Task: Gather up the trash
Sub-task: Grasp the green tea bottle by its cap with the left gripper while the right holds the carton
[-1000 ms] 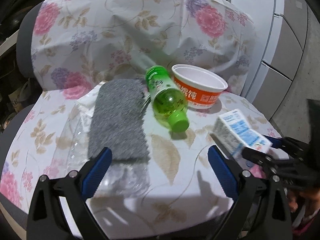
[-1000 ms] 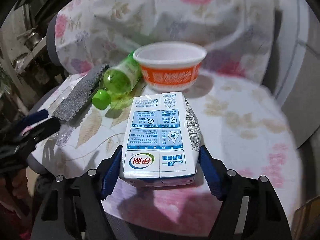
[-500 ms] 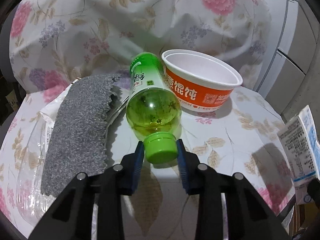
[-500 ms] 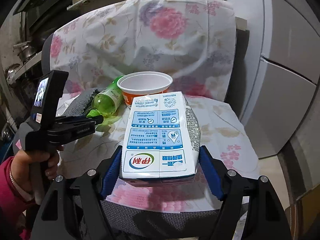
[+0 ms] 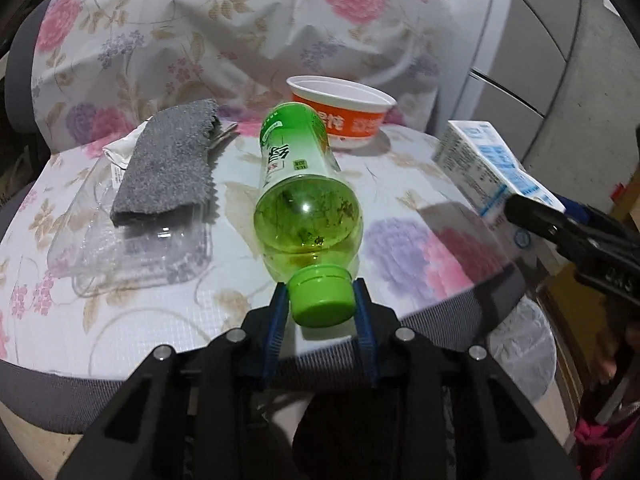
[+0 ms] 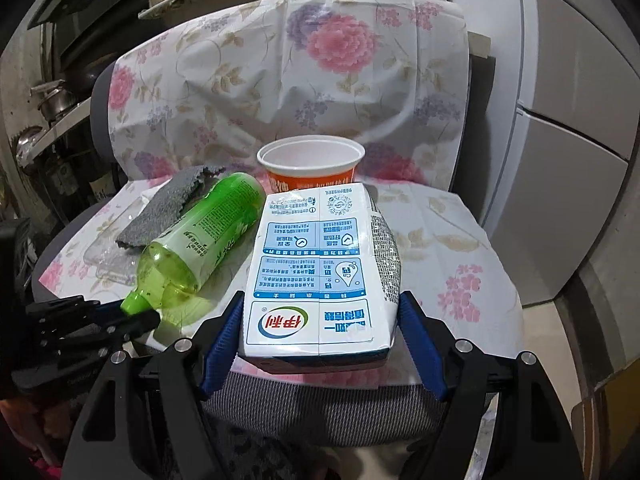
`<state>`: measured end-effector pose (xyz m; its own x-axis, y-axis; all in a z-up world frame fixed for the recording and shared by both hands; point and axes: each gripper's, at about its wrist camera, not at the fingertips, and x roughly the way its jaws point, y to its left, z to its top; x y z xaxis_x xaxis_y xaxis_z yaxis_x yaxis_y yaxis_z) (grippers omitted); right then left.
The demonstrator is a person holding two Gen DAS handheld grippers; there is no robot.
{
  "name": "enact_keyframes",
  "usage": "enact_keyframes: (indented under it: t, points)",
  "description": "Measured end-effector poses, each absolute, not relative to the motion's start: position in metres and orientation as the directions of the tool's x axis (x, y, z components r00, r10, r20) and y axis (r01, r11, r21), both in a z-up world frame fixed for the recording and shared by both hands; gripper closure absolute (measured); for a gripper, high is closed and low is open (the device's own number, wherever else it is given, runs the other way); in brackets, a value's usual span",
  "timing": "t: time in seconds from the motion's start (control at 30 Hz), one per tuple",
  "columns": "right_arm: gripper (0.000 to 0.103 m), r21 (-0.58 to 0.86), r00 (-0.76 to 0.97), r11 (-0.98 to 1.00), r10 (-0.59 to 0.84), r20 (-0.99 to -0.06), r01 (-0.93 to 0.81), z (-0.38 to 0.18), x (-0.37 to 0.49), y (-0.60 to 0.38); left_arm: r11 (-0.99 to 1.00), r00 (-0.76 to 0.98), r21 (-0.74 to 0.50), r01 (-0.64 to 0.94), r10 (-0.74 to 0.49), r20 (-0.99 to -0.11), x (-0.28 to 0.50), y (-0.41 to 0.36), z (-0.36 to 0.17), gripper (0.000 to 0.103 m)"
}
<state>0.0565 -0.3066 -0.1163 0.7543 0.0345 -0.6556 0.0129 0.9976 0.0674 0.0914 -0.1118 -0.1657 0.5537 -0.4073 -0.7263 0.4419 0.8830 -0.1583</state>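
My left gripper is shut on the cap of a green plastic bottle and holds it above the chair seat; it also shows in the right wrist view. My right gripper is shut on a white and blue milk carton, seen at the right in the left wrist view. An orange and white paper bowl stands at the back of the seat, also in the right wrist view.
A grey cloth lies on a clear plastic tray at the seat's left. The chair wears a floral cover. White cabinets stand to the right. A bag-lined bin sits below right.
My left gripper closed on the bottle's cap and lifted it back towards the seat's front edge. My right gripper pulled back with the carton.
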Motion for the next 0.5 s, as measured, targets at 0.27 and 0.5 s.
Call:
enact_keyframes:
  t: [0.27, 0.5]
  points:
    - [0.028, 0.059, 0.755, 0.998, 0.011, -0.655, 0.036, -0.117, 0.050, -0.310, 0.887, 0.606, -0.167, 0.431, -0.422, -0.674, 0.104, -0.114, -0.149, 0.029]
    - [0.028, 0.069, 0.755, 0.996, 0.004, -0.656, 0.055, -0.120, 0.053, -0.320, 0.880, 0.562, -0.191, 0.435, -0.431, -0.706, 0.149, -0.150, -0.156, 0.028]
